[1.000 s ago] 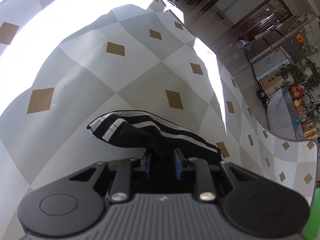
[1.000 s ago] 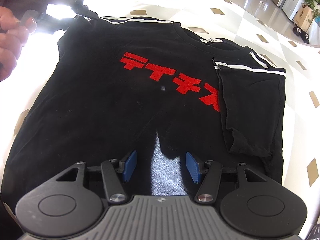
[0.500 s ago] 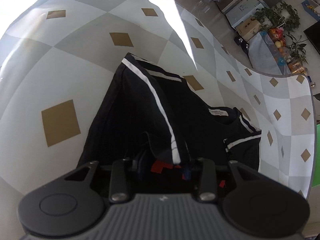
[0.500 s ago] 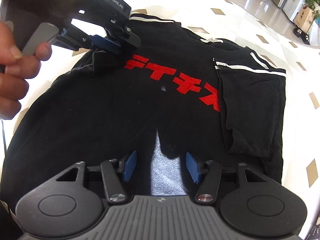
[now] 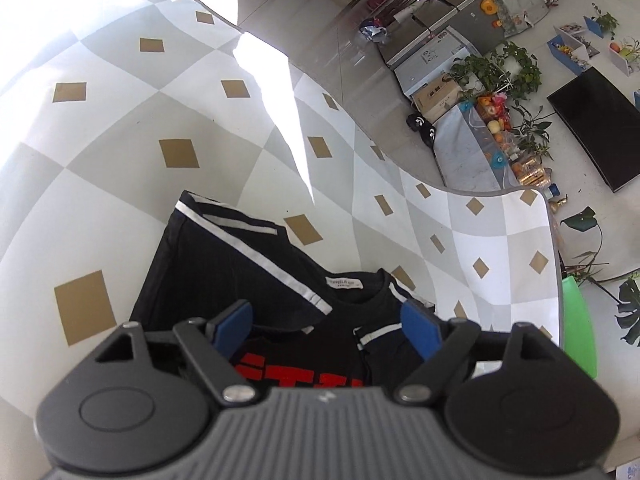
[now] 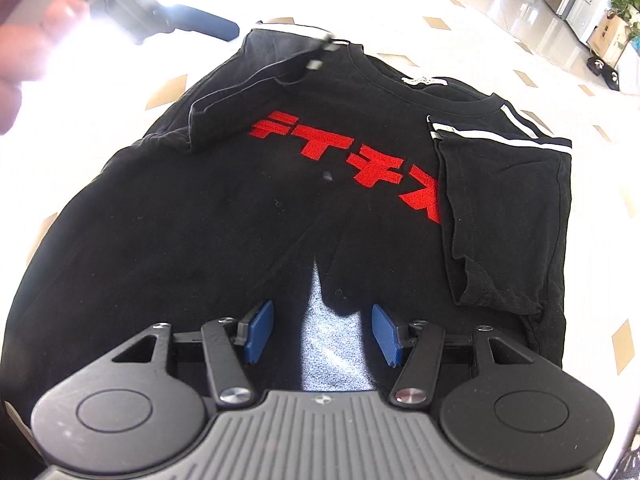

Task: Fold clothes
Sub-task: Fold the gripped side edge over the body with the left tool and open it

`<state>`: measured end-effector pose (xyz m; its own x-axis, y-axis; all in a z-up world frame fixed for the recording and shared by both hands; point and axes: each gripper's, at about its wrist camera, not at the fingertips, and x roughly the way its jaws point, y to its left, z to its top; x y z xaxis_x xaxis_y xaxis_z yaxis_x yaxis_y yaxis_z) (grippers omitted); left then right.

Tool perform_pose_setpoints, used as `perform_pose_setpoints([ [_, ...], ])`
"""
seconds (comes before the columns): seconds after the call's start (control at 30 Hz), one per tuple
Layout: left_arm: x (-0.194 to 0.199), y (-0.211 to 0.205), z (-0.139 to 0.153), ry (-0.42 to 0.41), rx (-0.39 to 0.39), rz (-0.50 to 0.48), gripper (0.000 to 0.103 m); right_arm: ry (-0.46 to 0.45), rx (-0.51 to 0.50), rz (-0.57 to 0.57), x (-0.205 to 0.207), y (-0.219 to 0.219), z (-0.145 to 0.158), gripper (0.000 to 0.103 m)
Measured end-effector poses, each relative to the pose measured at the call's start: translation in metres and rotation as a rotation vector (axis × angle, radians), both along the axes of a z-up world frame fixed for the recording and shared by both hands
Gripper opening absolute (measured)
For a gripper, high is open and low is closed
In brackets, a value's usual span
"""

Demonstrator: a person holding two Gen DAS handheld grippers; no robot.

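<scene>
1. I have the black T-shirt lying flat, print side up, on the checked mat. Both sleeves are turned in over the chest: the right sleeve lies smooth, and the left sleeve sits rumpled by the collar.
2. My left hand-held gripper is opening, its blue pads apart above the shoulder with no cloth caught between them. I judge the left sleeve fold has just been let go.
3. My right hand-held gripper hangs about half open over the lower body of the shirt, pointing steeply down and gripping nothing.
4. Next, as I judge it, the hem must be taken at both corners and carried up towards the collar. That calls for each hand-held gripper to pinch both layers, or the folded sleeves may slide out.
5. The mat is grey and white with tan diamonds, and strong sun washes out its left side.
6. Beyond its edge I see a glossy tiled floor, potted plants, cartons and a dark flat panel.
</scene>
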<state>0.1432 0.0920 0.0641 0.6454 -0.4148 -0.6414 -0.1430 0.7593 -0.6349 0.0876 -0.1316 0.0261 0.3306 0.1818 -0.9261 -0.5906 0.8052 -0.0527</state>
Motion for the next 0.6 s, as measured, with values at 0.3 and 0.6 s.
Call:
perform_pose_setpoints([
  [0.3, 0.004, 0.011, -0.025, 0.099, 0.003, 0.074, 0.081, -0.003, -0.001, 0.004, 0.0, 0.001, -0.001, 0.054],
  [0.6, 0.009, -0.009, -0.049, 0.186, 0.063, 0.037, 0.086, -0.001, 0.001, -0.003, 0.001, 0.001, -0.002, 0.056],
])
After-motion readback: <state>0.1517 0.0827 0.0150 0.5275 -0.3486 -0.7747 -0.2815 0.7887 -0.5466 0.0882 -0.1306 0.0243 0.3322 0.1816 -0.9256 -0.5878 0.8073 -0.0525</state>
